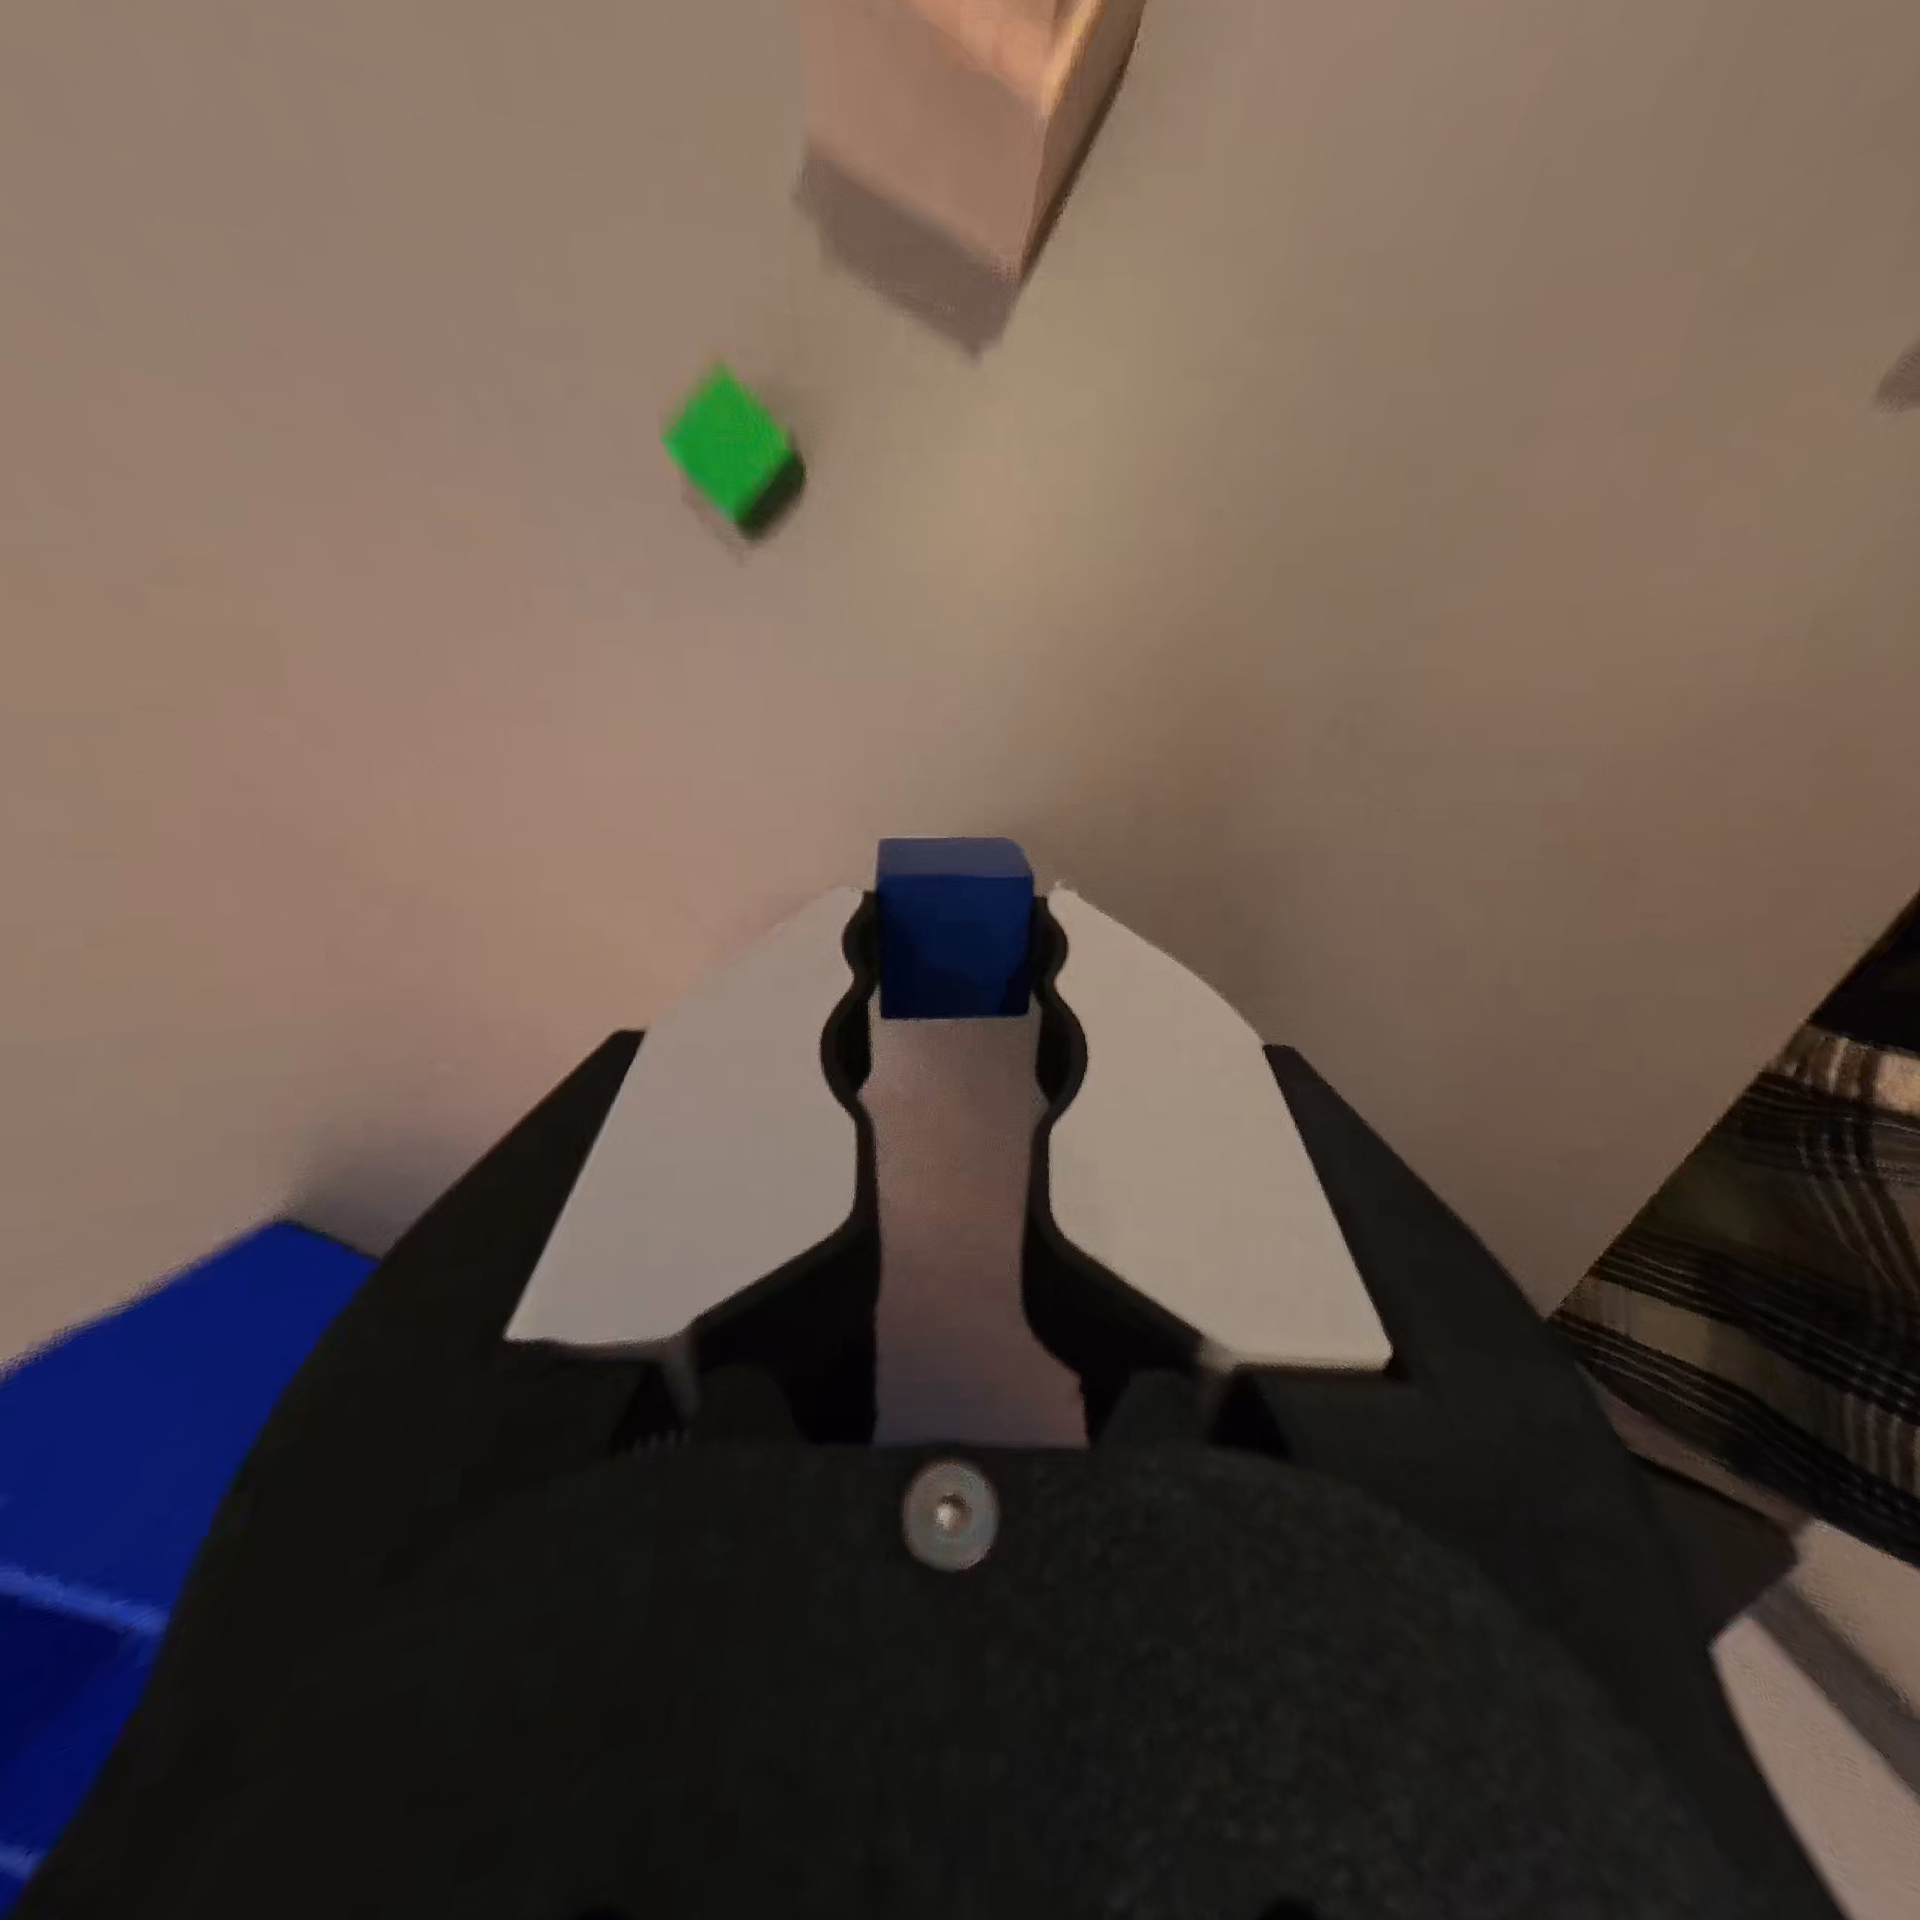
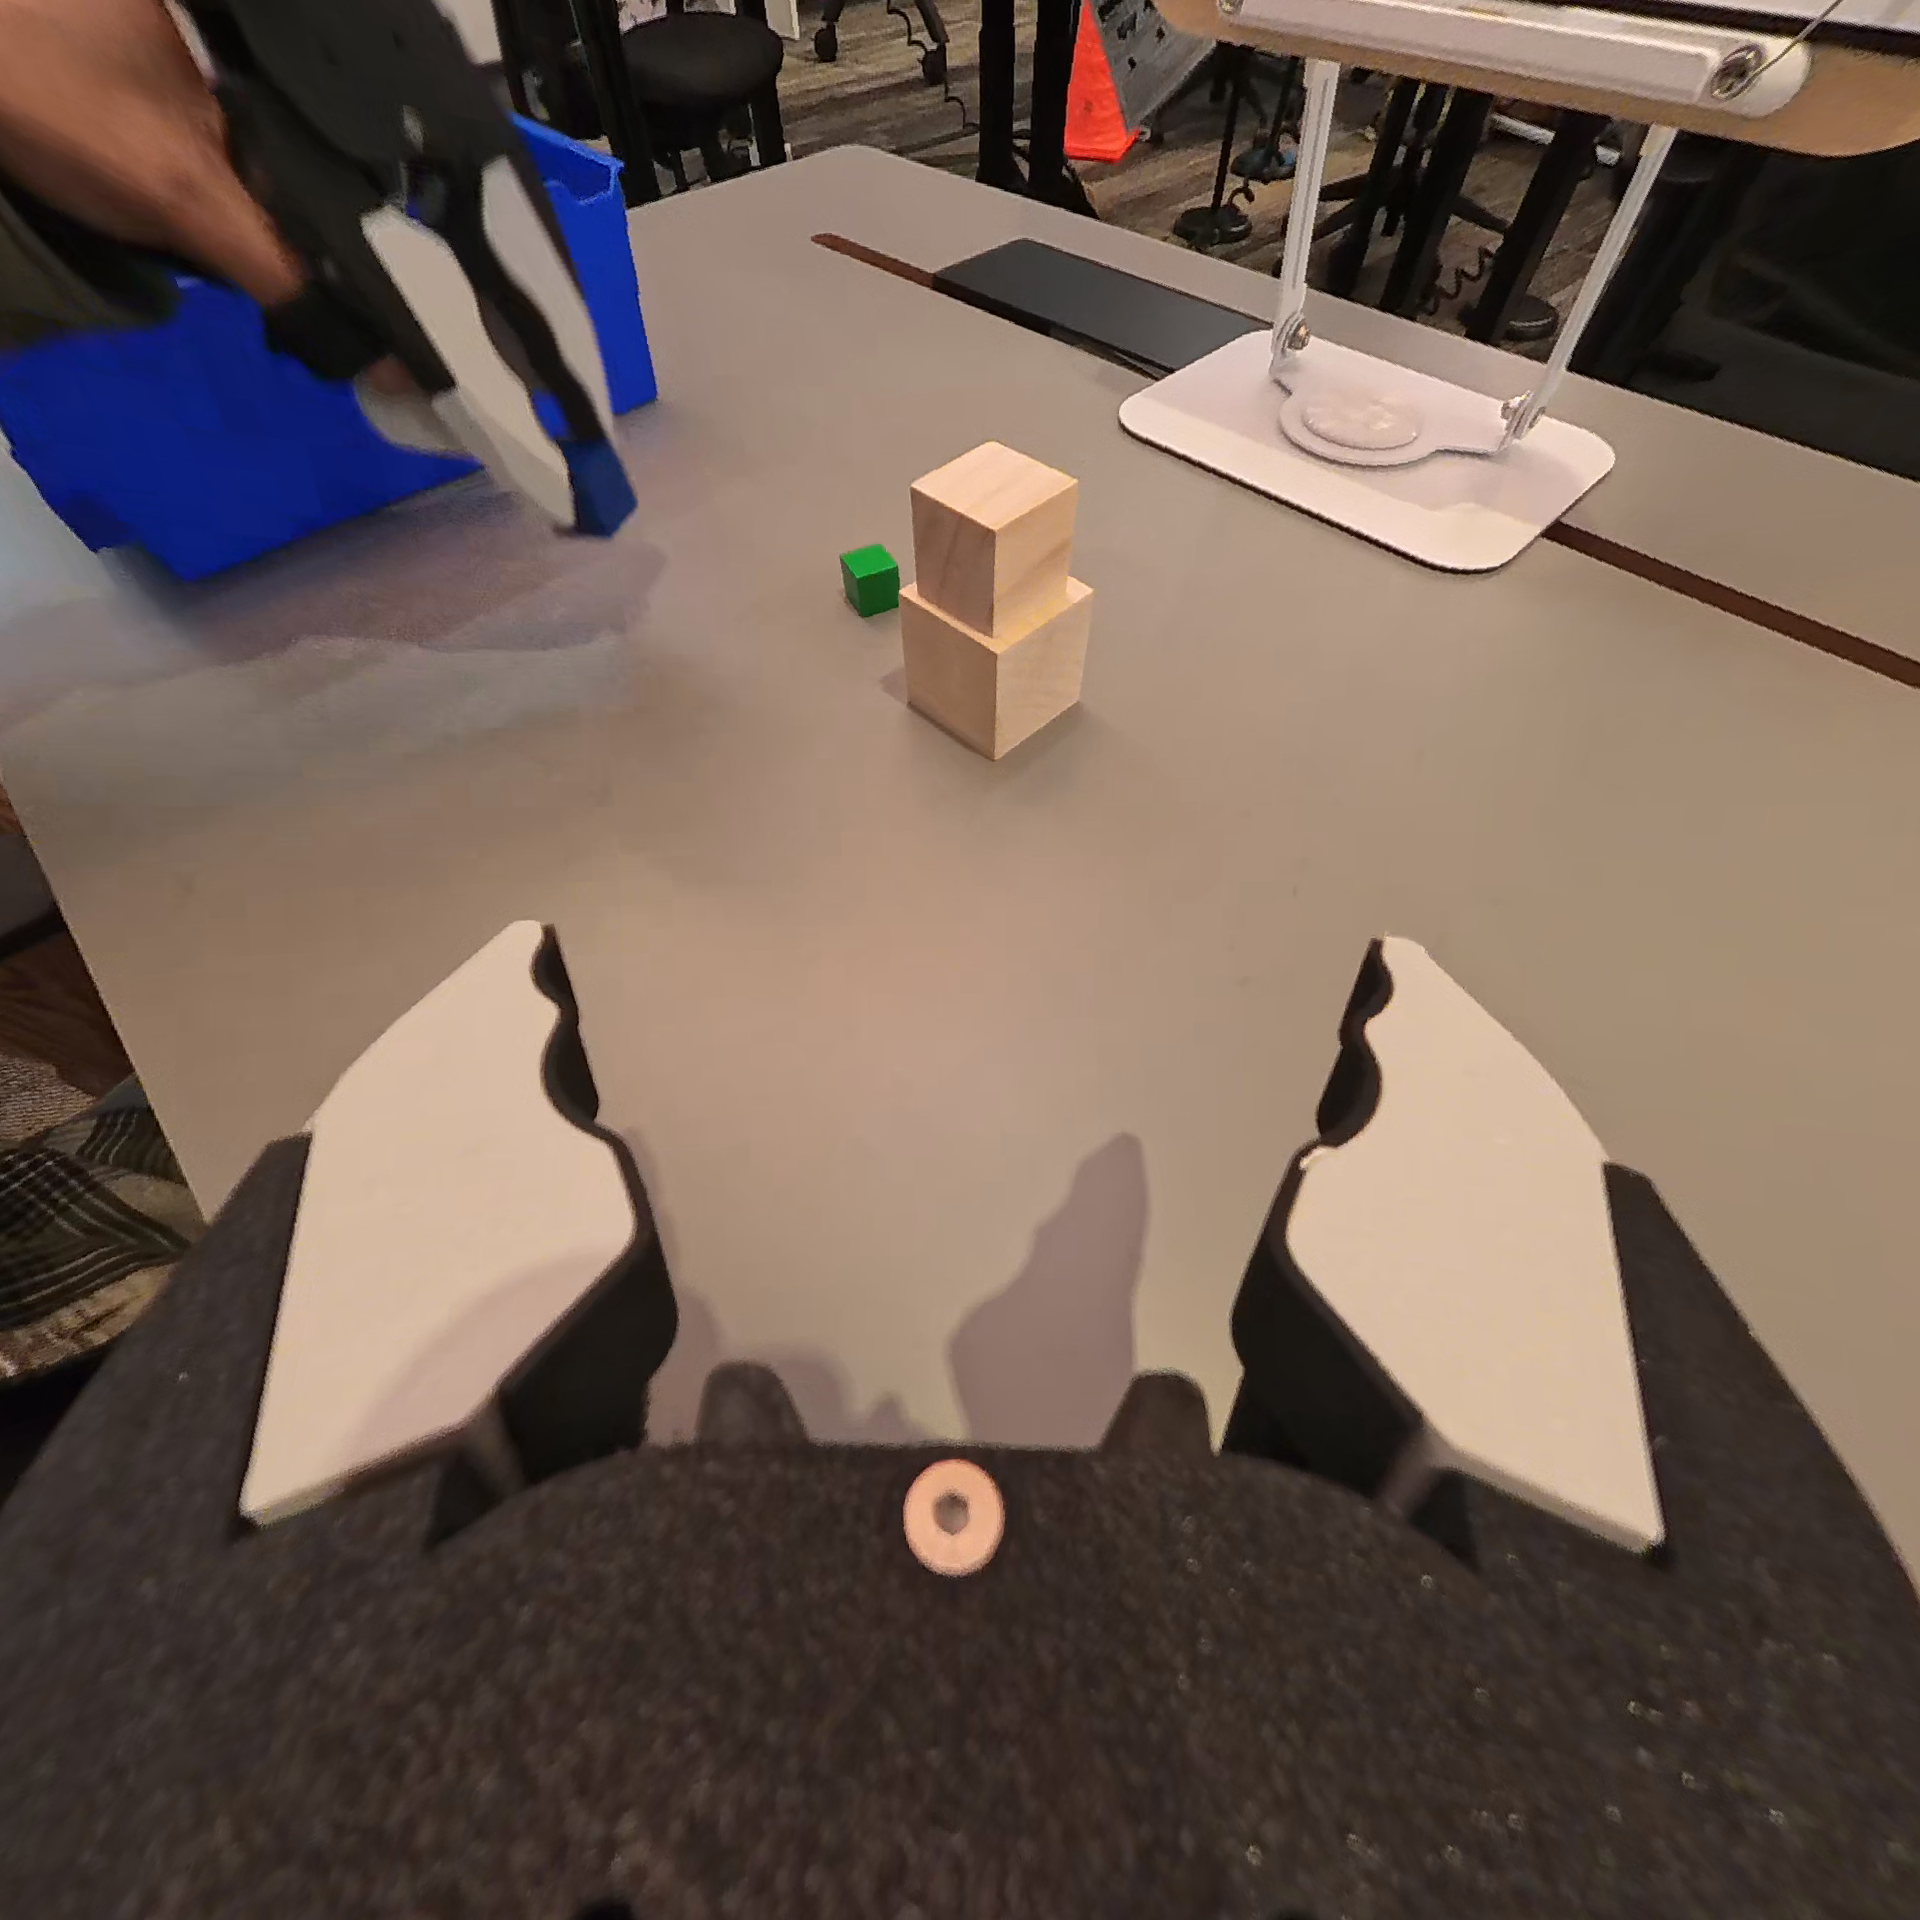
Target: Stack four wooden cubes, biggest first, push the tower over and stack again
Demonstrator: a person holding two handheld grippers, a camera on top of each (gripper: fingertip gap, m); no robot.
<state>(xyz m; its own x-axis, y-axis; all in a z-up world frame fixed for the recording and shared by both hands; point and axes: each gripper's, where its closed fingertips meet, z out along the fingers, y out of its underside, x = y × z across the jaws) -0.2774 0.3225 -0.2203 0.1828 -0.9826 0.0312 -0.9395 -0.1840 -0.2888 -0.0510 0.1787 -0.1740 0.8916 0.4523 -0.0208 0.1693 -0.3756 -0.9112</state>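
1. The left gripper (image 1: 954,914) has its two fingers clamped on a small blue cube (image 1: 954,930), pinched at the fingertips by two opposite faces, held above the grey table (image 1: 416,727).
2. In the right wrist view that left gripper (image 2: 592,499) sits at 10 o'clock, tips angled down toward the table, the blue cube (image 2: 603,497) at its tip.
3. The right gripper (image 2: 961,997) hovers low over the table, fingers spread wide apart with nothing between them.
4. At 12 o'clock from it stands an upright two-cube tower: a smaller plain wooden cube (image 2: 992,535) atop the bigger wooden cube (image 2: 995,665), corner edges facing the camera.
5. A tiny green cube (image 2: 870,580) rests on the table just beside the tower, at its 9 o'clock.
6. A blue bin (image 2: 208,457) stands at 10 o'clock, behind the left gripper.
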